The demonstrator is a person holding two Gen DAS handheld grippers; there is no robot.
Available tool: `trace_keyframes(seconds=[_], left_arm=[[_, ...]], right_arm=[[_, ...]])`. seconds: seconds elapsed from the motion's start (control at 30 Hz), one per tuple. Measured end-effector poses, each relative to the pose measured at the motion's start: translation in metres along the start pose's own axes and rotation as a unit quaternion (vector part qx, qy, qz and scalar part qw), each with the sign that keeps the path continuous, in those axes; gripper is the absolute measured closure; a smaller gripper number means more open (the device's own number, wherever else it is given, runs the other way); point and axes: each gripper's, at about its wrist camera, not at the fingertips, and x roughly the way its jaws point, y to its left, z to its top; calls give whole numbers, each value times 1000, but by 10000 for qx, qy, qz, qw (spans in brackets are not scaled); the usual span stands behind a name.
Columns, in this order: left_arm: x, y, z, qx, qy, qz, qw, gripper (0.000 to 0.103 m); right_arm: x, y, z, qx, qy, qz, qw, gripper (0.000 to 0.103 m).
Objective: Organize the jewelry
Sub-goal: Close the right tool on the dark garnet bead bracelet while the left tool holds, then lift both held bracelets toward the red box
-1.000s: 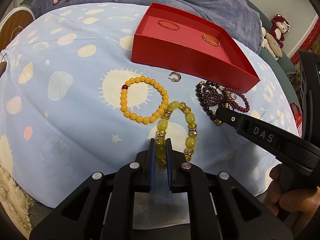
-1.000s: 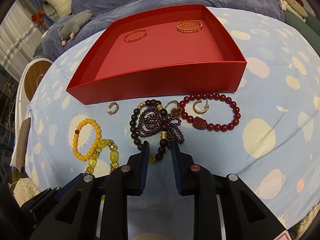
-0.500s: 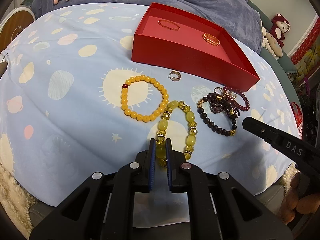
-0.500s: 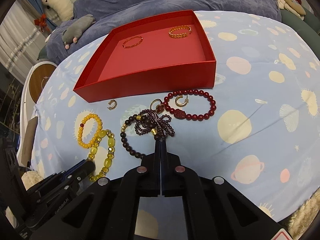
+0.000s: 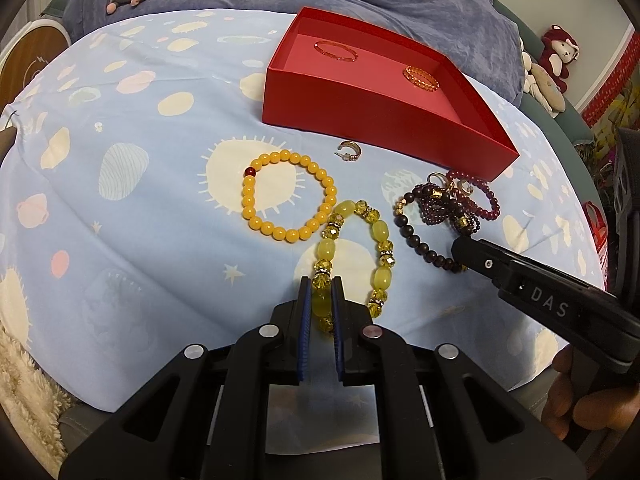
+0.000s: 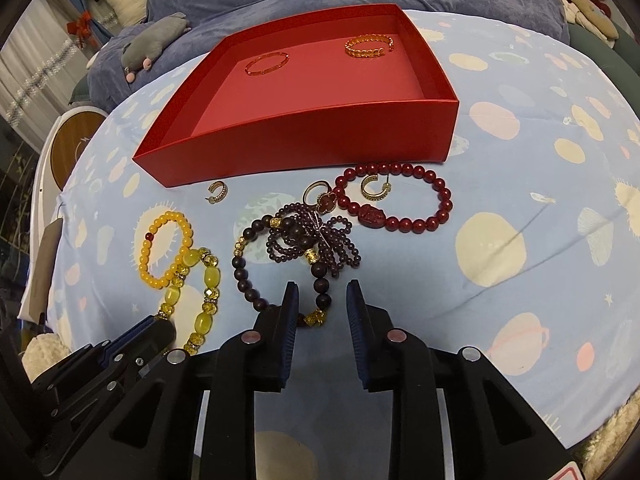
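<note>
My left gripper [image 5: 321,286] is shut on a near bead of the yellow-green bracelet [image 5: 380,232], which lies flat on the blue cloth. The jaws of my right gripper [image 6: 322,292] are opening. The near beads of the dark brown bracelet [image 6: 240,268] lie between them, with a gap to the pads. A purple bead strand [image 6: 316,240] is tangled on that bracelet. A red bead bracelet [image 6: 440,196] lies beyond, and a round yellow bracelet [image 5: 256,224] to the left. The red box [image 6: 304,140] behind holds two gold bangles [image 6: 266,64].
Two gold hoop earrings [image 6: 218,192] [image 6: 374,188] and a ring [image 6: 316,196] lie in front of the box. Plush toys [image 6: 152,44] sit on the blue blanket behind. The cloth-covered table drops off near both grippers, with a fluffy white rug [image 5: 24,392] below.
The right gripper shut on the dark brown bracelet and drew it out toward me, then opened again over its near beads. The left gripper kept still on the yellow-green bracelet.
</note>
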Motion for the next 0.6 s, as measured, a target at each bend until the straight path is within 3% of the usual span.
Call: trace_keyframes(seconds=[0.07,0.17,0.6], left_arm=[[0,0,0,-1,-7,-6,10000,93],[0,1,0,-9,-3,-13,10000,93],[-19,-15,5,169,-49,-280,9995,94]], right_arm=[[1,3,1,-113,-32,-90,9999,81],[2,2,2,-152,-21,-142,9998,94],[-56,-10,-1,-102,-464,114,9988,95]])
